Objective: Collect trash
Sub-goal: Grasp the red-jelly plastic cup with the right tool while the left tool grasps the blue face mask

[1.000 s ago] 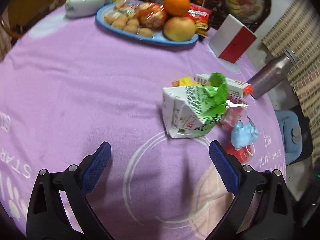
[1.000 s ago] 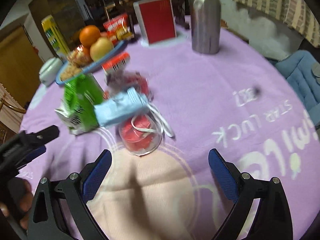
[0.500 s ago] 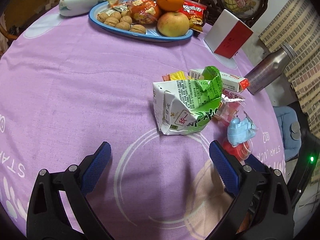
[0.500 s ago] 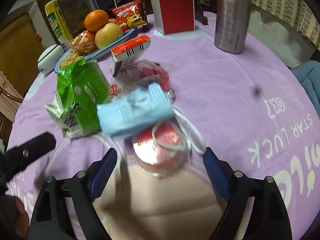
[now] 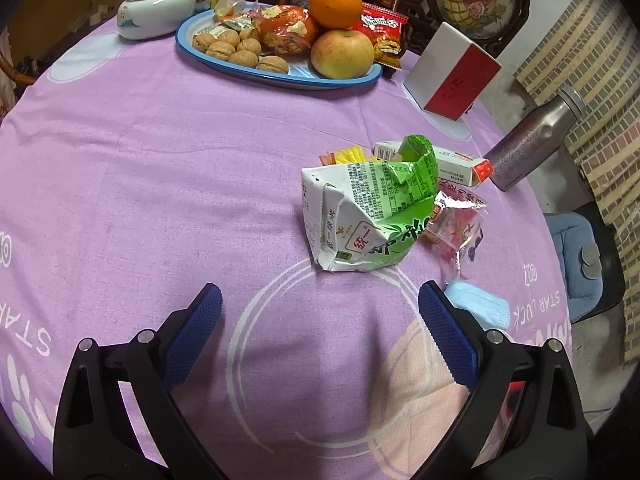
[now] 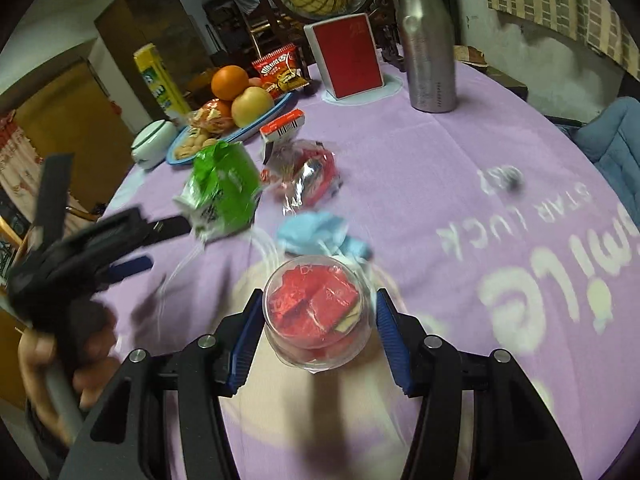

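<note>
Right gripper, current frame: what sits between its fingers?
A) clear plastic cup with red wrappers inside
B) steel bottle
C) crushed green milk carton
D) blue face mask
A: in the right wrist view the clear cup with red wrappers sits between the right gripper pads, which bracket its sides; the carton, mask and bottle lie farther off.

The face mask (image 5: 478,307) is partly hidden behind the left gripper (image 5: 320,334) finger. In the right wrist view, the mask and green carton (image 6: 222,192) are motion-blurred.
</note>
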Available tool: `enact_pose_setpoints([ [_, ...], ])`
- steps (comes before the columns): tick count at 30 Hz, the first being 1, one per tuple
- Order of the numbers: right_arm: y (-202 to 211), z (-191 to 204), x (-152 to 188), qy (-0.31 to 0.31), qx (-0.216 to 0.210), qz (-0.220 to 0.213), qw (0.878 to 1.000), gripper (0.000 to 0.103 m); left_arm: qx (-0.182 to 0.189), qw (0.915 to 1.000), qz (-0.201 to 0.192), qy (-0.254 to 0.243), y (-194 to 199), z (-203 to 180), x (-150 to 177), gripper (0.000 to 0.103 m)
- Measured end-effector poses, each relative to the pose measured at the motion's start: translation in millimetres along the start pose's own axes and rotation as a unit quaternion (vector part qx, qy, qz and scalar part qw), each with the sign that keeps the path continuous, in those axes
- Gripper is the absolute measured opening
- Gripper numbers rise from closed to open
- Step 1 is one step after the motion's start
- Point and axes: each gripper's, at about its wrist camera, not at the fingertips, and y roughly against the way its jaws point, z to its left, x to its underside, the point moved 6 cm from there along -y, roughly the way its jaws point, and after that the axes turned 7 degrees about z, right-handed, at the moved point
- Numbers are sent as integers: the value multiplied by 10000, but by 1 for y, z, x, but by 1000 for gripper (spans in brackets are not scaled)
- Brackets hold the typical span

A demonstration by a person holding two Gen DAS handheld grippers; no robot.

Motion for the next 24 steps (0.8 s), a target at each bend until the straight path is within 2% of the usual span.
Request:
enact_pose_setpoints([
  [3, 12, -5, 18, 65, -40, -1, 10000, 56, -95, 9999, 27, -59, -3, -3, 5, 95],
  [6, 15, -5, 40, 318, -105, 196, 9992, 56, -68, 9997, 62, -205, -2, -14, 12, 95],
  [8, 19, -8, 51, 432, 54, 198, 9989, 56, 37, 9989, 62, -467, 2, -31, 20, 95],
  [11, 18, -9, 64, 554, 59, 356, 9978, 57, 53, 9949, 45, -1004, 5, -61, 37, 95],
  [12, 18, -12, 67, 535, 143, 341, 9979, 60, 73, 9934, 89, -1140, 3, -70, 42, 95],
  [14, 19, -19, 68, 458, 343, 306, 9979, 78, 126, 9888, 236, -1466, -3, -89, 57, 95],
  [19, 31, -31, 75, 281, 345, 135, 9989, 86, -35, 9785, 353, -2031, -17, -118, 81, 95],
  [24, 47, -49, 76, -14, 367, -70, 9993, 86, 84, 9745, 389, -2208, -27, -139, 92, 95],
])
